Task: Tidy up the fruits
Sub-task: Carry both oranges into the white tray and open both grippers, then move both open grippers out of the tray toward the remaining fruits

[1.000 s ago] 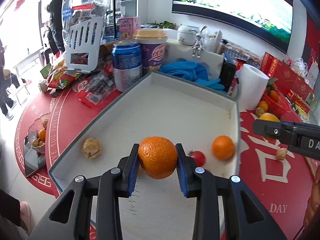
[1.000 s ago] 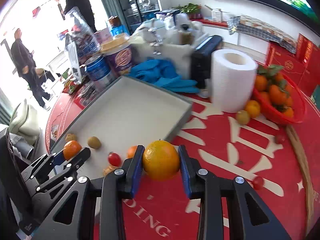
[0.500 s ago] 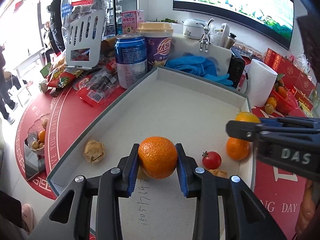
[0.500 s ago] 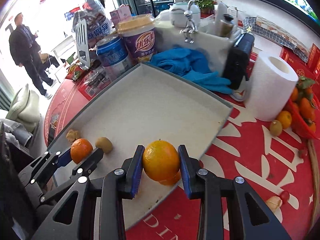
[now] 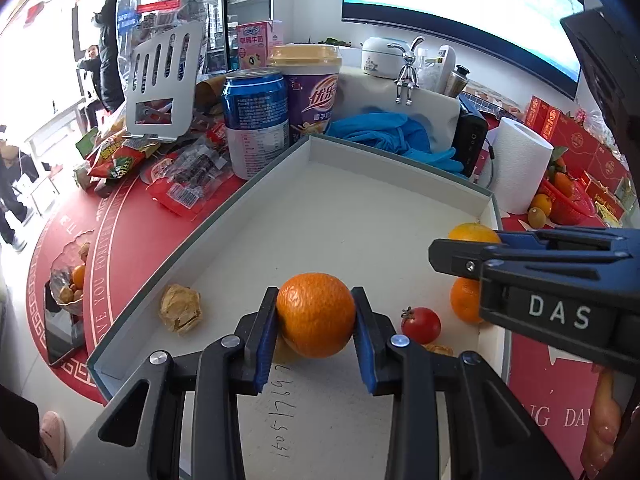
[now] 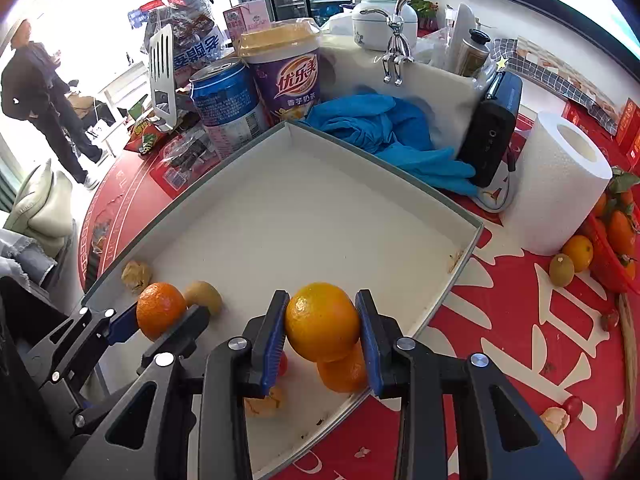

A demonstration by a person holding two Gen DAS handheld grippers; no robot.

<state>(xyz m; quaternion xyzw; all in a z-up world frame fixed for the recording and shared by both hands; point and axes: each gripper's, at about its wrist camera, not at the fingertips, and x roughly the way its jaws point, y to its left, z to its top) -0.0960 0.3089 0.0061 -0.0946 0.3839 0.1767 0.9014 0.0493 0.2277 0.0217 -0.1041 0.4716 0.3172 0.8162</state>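
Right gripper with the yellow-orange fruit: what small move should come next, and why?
Probably shift the right gripper toward bare tray floor before lowering. Its yellow-orange round fruit hangs directly above an orange fruit already lying in the shallow white tray, so opening here may drop one on the other.

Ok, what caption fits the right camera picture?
Right gripper holds an orange over the tray.

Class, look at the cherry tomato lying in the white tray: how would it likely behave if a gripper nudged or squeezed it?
The cherry tomato looks round and glossy, so a nudge would probably send it rolling across the flat tray floor. Its smooth skin may slip between pads. Being small and thin-skinned, it could likely bruise or burst under the firm squeeze the left gripper puts on its orange.
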